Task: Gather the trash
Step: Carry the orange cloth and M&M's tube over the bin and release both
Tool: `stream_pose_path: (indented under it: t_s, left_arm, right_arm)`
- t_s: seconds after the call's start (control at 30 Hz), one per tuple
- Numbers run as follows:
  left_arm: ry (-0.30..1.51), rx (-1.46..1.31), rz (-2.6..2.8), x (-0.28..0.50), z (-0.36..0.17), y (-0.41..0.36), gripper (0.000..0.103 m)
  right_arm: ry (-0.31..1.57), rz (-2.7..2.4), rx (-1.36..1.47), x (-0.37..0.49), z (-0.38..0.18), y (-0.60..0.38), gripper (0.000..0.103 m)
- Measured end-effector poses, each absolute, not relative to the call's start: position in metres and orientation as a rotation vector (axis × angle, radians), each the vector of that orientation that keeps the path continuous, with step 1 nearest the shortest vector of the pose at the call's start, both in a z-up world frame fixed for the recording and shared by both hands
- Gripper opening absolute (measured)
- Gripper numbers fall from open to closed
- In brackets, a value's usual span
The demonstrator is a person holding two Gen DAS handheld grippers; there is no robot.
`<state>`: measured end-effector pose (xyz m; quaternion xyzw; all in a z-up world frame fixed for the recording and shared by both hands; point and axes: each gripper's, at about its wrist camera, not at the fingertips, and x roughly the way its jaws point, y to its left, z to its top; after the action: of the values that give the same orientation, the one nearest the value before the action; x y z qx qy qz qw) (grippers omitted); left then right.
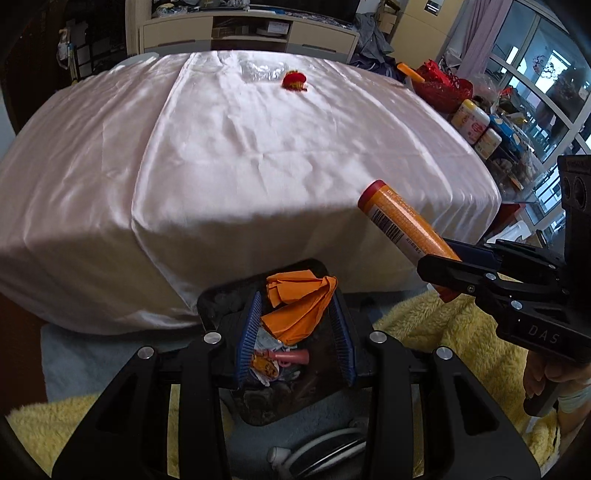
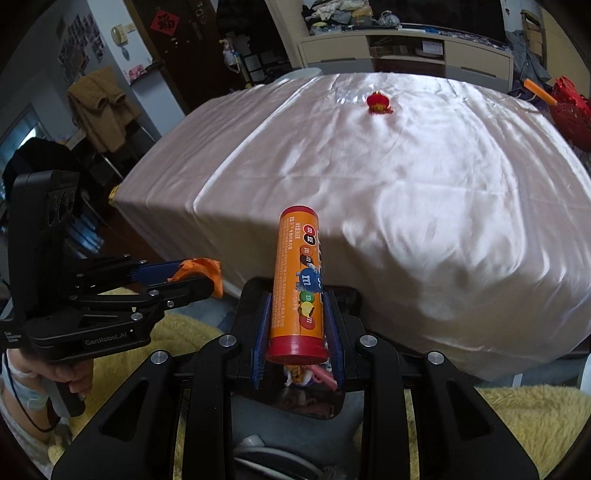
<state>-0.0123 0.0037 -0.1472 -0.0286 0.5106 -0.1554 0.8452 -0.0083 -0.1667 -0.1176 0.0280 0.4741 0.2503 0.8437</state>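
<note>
My left gripper [image 1: 295,306] is shut on a crumpled orange paper [image 1: 299,302] and holds it over a dark trash bin [image 1: 218,295] on the floor in front of the table. The bin holds wrappers and a pink item [image 1: 291,357]. My right gripper [image 2: 298,314] is shut on an orange M&M's tube [image 2: 298,280] with red caps, also above the bin [image 2: 314,402]. In the left wrist view the tube [image 1: 402,221] and right gripper [image 1: 448,266] are at the right. A red crumpled piece [image 1: 294,80] lies far back on the table, also in the right wrist view [image 2: 378,101].
The table wears a shiny white cloth [image 1: 258,155]. A clear plastic bag [image 1: 260,70] lies beside the red piece. A yellow fluffy rug [image 1: 454,325] covers the floor around the bin. Jars and clutter [image 1: 476,127] stand right of the table; a cabinet [image 1: 251,31] is behind.
</note>
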Motion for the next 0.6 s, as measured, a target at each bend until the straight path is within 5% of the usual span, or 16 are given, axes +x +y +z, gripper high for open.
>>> stream_pose_path:
  t_s: [0.6]
  left_arm:
    - [1.308, -0.100, -0.307, -0.025, -0.248, 0.004, 0.036]
  right_arm:
    - [1.251, 0.482, 0.143, 0.000, -0.213, -0.156, 0.029]
